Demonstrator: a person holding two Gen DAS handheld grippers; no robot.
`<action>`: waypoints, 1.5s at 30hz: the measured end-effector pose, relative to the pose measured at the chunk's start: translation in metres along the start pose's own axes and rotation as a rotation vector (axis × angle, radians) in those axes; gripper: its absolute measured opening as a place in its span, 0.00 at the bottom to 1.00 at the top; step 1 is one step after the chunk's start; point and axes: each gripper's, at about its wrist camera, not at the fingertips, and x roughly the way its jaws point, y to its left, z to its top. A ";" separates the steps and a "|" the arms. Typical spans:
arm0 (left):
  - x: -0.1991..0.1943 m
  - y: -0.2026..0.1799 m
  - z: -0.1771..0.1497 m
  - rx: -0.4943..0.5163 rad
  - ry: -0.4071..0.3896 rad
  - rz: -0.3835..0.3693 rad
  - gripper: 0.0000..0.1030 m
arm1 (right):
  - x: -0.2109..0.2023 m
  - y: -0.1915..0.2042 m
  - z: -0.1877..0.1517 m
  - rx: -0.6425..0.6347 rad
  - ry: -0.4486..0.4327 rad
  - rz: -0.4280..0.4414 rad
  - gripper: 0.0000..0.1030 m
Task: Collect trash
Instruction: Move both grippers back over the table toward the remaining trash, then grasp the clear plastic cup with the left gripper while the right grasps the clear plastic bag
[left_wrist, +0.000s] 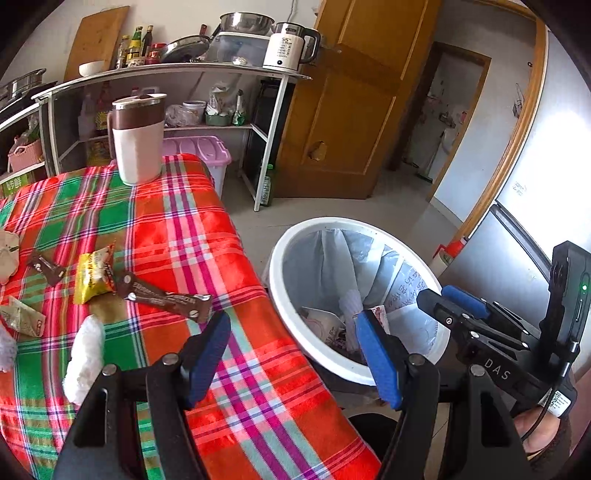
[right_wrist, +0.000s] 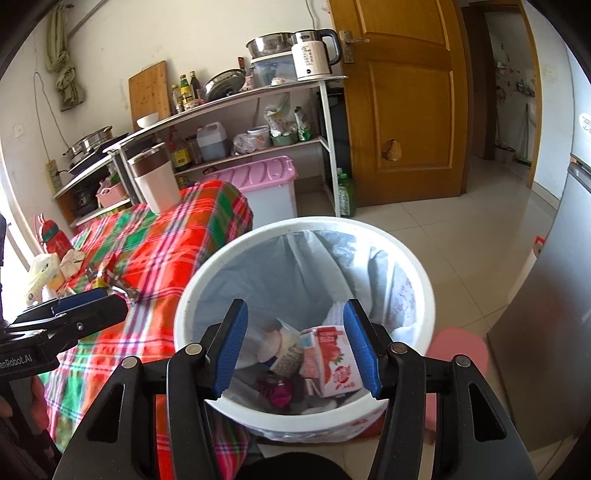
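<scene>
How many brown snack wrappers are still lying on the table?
2. One long brown wrapper lies near the table's bin-side edge, beside the yellow packet. A smaller brown wrapper lies further left, towards the crumpled paper. More may be hidden past the picture's left edge.

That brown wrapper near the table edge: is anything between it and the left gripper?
Nothing visible. The left gripper is open and empty, and only bare tablecloth lies between its fingers and the brown wrapper. The yellow packet lies beyond it.
</scene>
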 end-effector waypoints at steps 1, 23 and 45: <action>-0.003 0.004 -0.001 -0.002 -0.008 0.013 0.71 | 0.000 0.004 0.000 -0.006 -0.001 0.006 0.53; -0.073 0.107 -0.035 -0.170 -0.111 0.190 0.71 | 0.010 0.096 -0.007 -0.108 0.030 0.159 0.53; -0.119 0.223 -0.078 -0.346 -0.131 0.376 0.71 | 0.047 0.219 -0.023 -0.224 0.152 0.298 0.53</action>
